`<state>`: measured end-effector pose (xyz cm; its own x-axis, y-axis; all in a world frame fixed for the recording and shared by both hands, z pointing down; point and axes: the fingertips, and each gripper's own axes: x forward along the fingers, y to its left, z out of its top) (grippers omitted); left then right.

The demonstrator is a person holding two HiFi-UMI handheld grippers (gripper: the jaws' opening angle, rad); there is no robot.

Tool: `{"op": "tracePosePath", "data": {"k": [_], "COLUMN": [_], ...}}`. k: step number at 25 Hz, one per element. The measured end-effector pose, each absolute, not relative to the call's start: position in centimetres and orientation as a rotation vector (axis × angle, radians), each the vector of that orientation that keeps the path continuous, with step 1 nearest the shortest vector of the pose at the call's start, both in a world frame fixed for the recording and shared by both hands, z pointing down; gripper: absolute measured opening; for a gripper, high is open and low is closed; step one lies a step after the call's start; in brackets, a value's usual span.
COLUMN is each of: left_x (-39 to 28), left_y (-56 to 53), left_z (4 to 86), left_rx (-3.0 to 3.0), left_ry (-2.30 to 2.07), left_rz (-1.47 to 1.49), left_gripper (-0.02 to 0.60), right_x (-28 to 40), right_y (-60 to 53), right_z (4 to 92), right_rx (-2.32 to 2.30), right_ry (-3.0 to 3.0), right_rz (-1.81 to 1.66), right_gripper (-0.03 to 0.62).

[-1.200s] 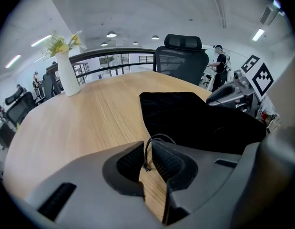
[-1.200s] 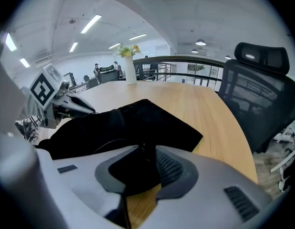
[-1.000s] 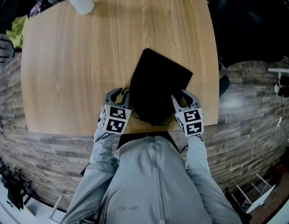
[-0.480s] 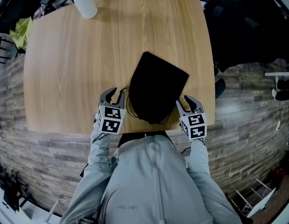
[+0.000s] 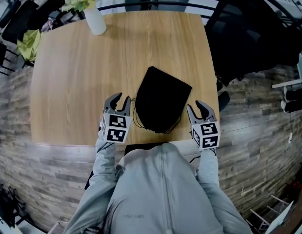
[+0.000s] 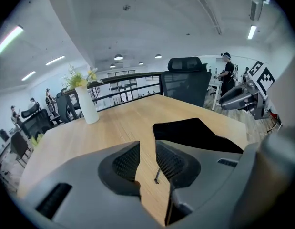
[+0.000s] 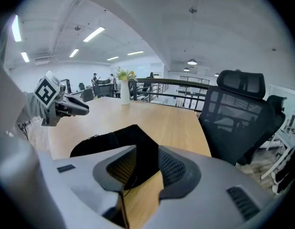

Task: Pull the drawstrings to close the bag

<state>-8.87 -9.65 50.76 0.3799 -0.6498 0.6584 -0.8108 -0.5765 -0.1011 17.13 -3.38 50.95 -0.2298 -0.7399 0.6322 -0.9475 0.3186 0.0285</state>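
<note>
A black drawstring bag [image 5: 162, 105] lies flat on the wooden table [image 5: 82, 82], its mouth end toward the near edge. Thin black drawstrings [image 5: 135, 117] loop out at its near-left and near-right sides. My left gripper [image 5: 119, 100] stands open just left of the bag. In the left gripper view a loose cord end [image 6: 157, 174] lies in the gap of the left gripper [image 6: 147, 147], and no pad presses on it. My right gripper [image 5: 199, 109] stands open just right of the bag. The bag [image 7: 114, 140] shows between the jaws of the right gripper [image 7: 147, 155].
A white vase [image 5: 95, 21] with flowers stands at the table's far left corner. A black office chair [image 5: 248, 33] sits beyond the right edge. A yellow-green object [image 5: 31, 40] lies off the left side. The table's near edge runs just under both grippers.
Both grippers have drawn slightly outward from the bag's near corners. The head view has pulled back, so more of the far table and the vase shows.
</note>
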Motion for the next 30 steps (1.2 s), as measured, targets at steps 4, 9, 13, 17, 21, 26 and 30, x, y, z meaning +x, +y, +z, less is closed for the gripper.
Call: {"op": "tracePosePath", "data": {"k": [4, 9, 13, 17, 21, 26, 30], "left_x": [-8.6, -8.2, -7.5, -6.8, -6.0, -5.7, -5.6], "left_y": [-10.9, -11.4, -11.2, -10.2, -9.0, -7.7, -7.1], "left_z": [47.5, 43.3, 39.6, 36.9, 35.1, 33.6, 33.5], "left_rx": [2.467, 2.544, 2.608, 2.642, 2.658, 2.635, 2.627], "left_ry": [-1.359, -1.417, -1.458, -1.462, -1.419, -1.355, -1.343], "left_rz": [0.920, 0.807, 0.656, 0.521, 0.380, 0.194, 0.134], "left_gripper": [0.106, 0.106, 0.106, 0.104, 0.087, 0.044, 0.029], "right_x": [17.3, 17.2, 16.4, 16.0, 16.3, 16.3, 17.2], "right_y": [-5.0, -6.3, -7.0, -6.6, -5.5, -4.5, -3.7], "right_z": [46.9, 41.6, 37.7, 35.1, 33.5, 32.4, 32.3], "right_rx": [1.556, 1.659, 1.711, 1.746, 1.785, 1.805, 1.830], "right_ry": [-2.099, -2.200, -2.307, -2.402, -2.482, -2.522, -2.504], "right_rz": [0.395, 0.299, 0.225, 0.190, 0.179, 0.169, 0.132], "right_gripper": [0.129, 0.127, 0.127, 0.099, 0.072, 0.043, 0.025]}}
